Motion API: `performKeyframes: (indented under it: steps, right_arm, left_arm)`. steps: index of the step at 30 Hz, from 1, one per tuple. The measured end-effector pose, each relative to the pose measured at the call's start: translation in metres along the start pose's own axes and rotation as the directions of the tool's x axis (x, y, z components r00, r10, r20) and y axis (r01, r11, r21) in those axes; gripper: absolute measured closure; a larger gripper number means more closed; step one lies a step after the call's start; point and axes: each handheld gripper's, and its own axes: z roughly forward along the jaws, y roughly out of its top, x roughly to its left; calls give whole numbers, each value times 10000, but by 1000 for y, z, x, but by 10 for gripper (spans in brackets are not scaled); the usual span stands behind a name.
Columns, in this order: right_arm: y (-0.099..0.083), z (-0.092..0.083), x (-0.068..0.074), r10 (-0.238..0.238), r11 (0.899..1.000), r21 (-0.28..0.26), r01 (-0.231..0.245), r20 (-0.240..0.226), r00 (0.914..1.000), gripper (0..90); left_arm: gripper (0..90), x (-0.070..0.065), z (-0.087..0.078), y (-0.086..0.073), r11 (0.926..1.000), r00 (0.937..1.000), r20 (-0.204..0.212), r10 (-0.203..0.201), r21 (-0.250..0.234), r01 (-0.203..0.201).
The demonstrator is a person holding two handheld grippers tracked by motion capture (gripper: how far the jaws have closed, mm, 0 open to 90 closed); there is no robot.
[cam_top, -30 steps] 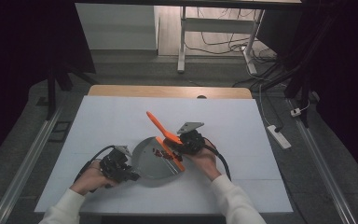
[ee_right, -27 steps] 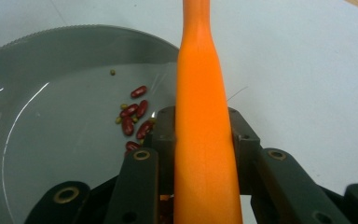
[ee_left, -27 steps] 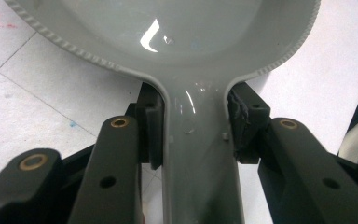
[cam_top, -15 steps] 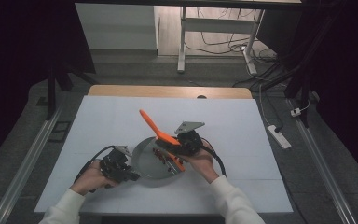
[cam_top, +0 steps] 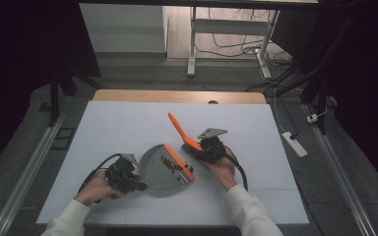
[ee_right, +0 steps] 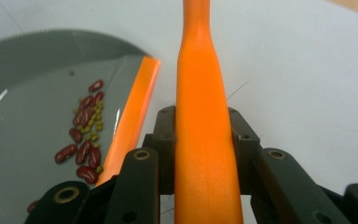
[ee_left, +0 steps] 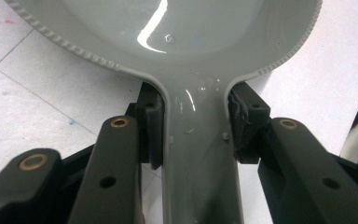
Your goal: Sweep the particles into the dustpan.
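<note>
A grey dustpan (cam_top: 158, 172) with an orange front lip (cam_top: 179, 161) lies on the white table. Several red and small green beans (ee_right: 86, 140) sit inside it near the lip (ee_right: 133, 116). My left gripper (cam_top: 128, 179) is shut on the dustpan's grey handle (ee_left: 198, 154), its pads pressing both sides just behind the pan (ee_left: 191, 37). My right gripper (cam_top: 204, 147), just right of the lip, is shut on a long orange handle (cam_top: 179, 129) that points away to the upper left. In the right gripper view the handle (ee_right: 203, 116) runs straight up between the jaws; its lower end is hidden.
The white table top (cam_top: 103, 128) spreads wide around the pan, with a wooden strip (cam_top: 177, 96) along its far edge. A power strip (cam_top: 293, 143) lies on the floor to the right. A metal rail (cam_top: 29, 167) runs along the left side.
My right gripper and the orange handle first shifted slightly left over the pan's lip, then swung back to the right, off the lip. The left gripper and the dustpan stayed put.
</note>
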Motion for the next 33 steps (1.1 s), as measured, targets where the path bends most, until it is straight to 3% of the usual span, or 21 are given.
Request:
performKeyframes:
  steps: [4,10,16,23,27,29,33]
  right_arm:
    - [0,0,7,-245,9997,46,245,-2,9997,699]
    - [-2,0,7,70,9999,-107,-71,-84,9999,699]
    - [-4,1,21,115,9997,-216,-117,-72,9999,699]
    - [-2,5,39,244,9982,-537,-281,-680,9974,699]
    - [3,4,48,393,9959,-750,-513,-1534,9874,700]
    - [6,1,50,177,9956,-885,-315,-1528,9881,700]
    - [11,-11,39,312,9898,-1344,-472,-1185,9925,700]
  left_arm:
    - [616,-2,-5,-3,10000,10000,-72,35,-43,-36]
    - [616,-1,-4,-5,10000,10000,-61,29,86,-28]
    - [616,-2,-3,-4,10000,10000,-58,-6,92,7]
    - [616,-2,-2,-4,9999,10000,-53,1,107,-1]
    - [616,-1,-2,-4,9999,10000,-46,-6,100,6]
    - [616,-1,-2,-5,10000,10000,-50,-13,88,13]
    - [616,-1,-2,-5,10000,10000,-60,-9,81,9]
